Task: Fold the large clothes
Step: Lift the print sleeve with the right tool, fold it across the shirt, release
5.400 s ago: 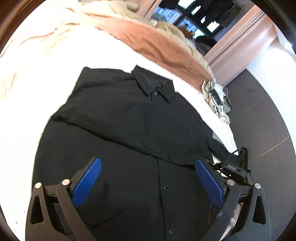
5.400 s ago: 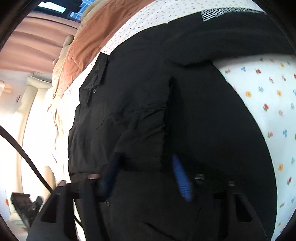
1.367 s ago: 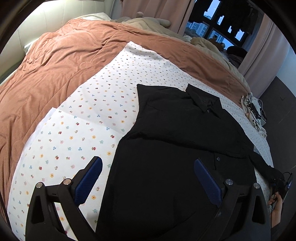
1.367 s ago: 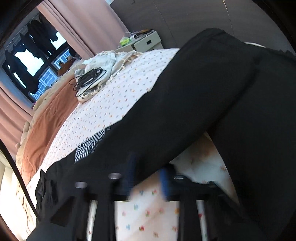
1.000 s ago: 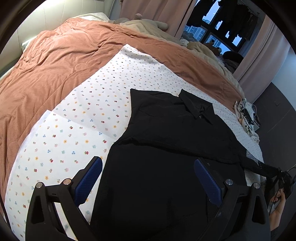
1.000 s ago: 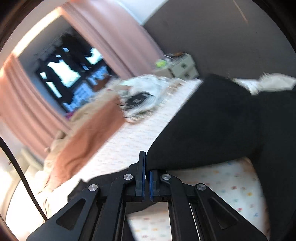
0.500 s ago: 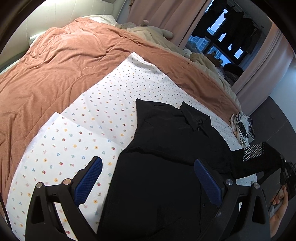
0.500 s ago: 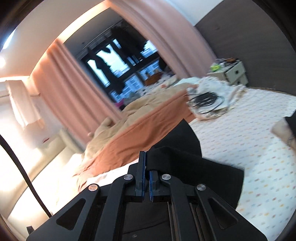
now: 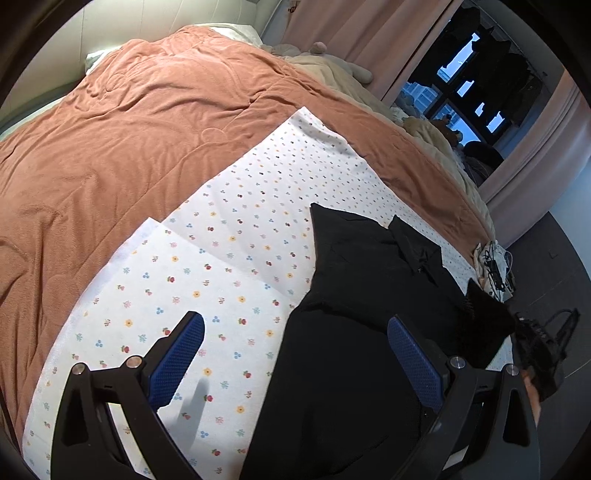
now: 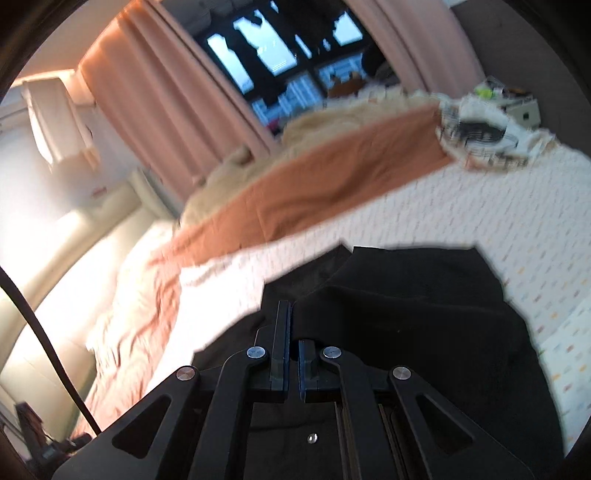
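- Left wrist view: bed (image 9: pixel 110 155) fills most of frame, covered w/ rust-orange blanket (image 9: pixel 129 122); beige bedding (image 9: pixel 428 129) bunched along far edge by pink curtains (image 9: pixel 362 33) & dark window (image 9: pixel 469 85).
- White floral sheet (image 9: pixel 229 236) spread over blanket, a second piece overlapping it at the near-left.
- Black shirt (image 9: pixel 354 295) lies on floral sheet, right half of frame; collar (image 9: pixel 413 247) toward far side, body running down to the near edge, front w/ buttons up (one button seen in right wrist view).
- Right-side sleeve (image 9: pixel 480 317) of shirt lifted off sheet, pulled in over shirt body; its end is pinched in right tongs (image 9: pixel 532 339) at the frame's right edge, person's hand (image 9: pixel 532 391) just below.
- Left tongs (image 9: pixel 295 354) wide apart, nothing between blue pads; left pad over floral sheet, right pad over shirt, casting shadow on sheet.
- Right wrist view (blurred): right tongs (image 10: pixel 291 354) closed tight on fold of black sleeve fabric (image 10: pixel 399 295), which drapes to the right over shirt.
- Small pile of white cloth w/ black cables (image 9: pixel 493 266) at far right bed corner, apart from shirt.
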`<state>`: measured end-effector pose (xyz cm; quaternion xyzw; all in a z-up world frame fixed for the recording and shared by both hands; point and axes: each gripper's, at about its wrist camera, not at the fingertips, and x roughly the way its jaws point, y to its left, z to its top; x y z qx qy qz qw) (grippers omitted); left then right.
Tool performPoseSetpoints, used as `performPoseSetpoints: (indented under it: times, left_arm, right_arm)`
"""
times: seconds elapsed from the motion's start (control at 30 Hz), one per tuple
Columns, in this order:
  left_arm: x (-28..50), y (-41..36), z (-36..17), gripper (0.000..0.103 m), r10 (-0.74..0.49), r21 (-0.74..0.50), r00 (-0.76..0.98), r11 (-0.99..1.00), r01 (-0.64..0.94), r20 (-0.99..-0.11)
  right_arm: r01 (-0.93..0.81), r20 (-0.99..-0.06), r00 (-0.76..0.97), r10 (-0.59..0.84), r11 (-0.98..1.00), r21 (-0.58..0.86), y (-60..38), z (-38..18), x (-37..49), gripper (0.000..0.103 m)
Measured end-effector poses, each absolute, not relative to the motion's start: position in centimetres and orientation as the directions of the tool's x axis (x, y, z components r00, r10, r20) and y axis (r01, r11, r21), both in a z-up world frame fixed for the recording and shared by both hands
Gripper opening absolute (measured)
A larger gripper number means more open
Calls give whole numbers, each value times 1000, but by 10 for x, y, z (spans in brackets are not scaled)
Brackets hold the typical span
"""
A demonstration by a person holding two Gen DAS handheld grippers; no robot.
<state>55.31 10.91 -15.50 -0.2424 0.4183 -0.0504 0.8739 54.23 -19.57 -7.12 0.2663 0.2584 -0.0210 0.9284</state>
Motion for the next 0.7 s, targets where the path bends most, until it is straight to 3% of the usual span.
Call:
performPoseSetpoints:
  times: [0.23, 0.3, 0.37, 0.43, 0.47, 0.7]
  left_arm:
    - [559, 114, -164, 101, -278, -453, 629, 881, -133, -726]
    - [561, 113, -166, 101, -281, -457, 625, 879, -138, -728]
    - [562, 111, -167, 101, -289, -466, 621, 874, -140, -729]
    - [563, 106, -166, 101, -299, -474, 620, 870, -135, -725]
    - [563, 104, -165, 101, -302, -474, 620, 871, -129, -724]
    - [558, 92, -159, 101, -305, -461, 621, 881, -104, -722]
  right_arm:
    - [203, -639, 750, 169, 862, 465, -200, -120, 587, 0]
    - [222, -687, 692, 220, 841, 493, -205, -130, 598, 5]
    - [255, -733, 641, 227, 838, 482, -211, -138, 601, 22]
    - [255, -752, 609, 254, 834, 489, -215, -139, 604, 63]
    - [248, -756, 596, 271, 833, 494, -220, -140, 605, 71]
    - [237, -813, 494, 308, 852, 467, -230, -114, 583, 72]
